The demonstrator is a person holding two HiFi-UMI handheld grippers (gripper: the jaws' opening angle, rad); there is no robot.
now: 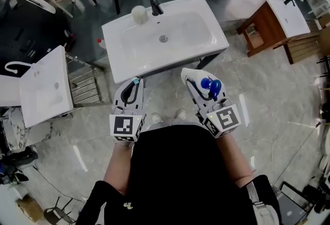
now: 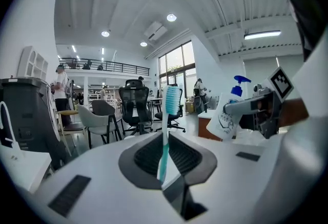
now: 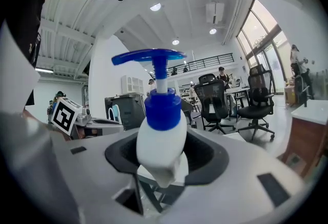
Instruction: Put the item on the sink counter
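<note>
Currently both tools sit just short of the sink counter (image 1: 116, 64), over the floor, not touching it. On the left gripper (image 2: 164, 161) the jaws are nearly together, clamped on the handle of a toothbrush (image 2: 166, 125). The brush stands upright with its teal bristles on top. On the right gripper (image 3: 163, 164) the jaws are wide and pressed on the white body of a pump bottle (image 3: 159, 133), blue pump head up. Both items are in the jaws, off the counter. On the counter: a black faucet (image 1: 155, 4) behind the basin, and just left of it what looks like a pale cup (image 1: 139, 14), too small to be sure.
</note>
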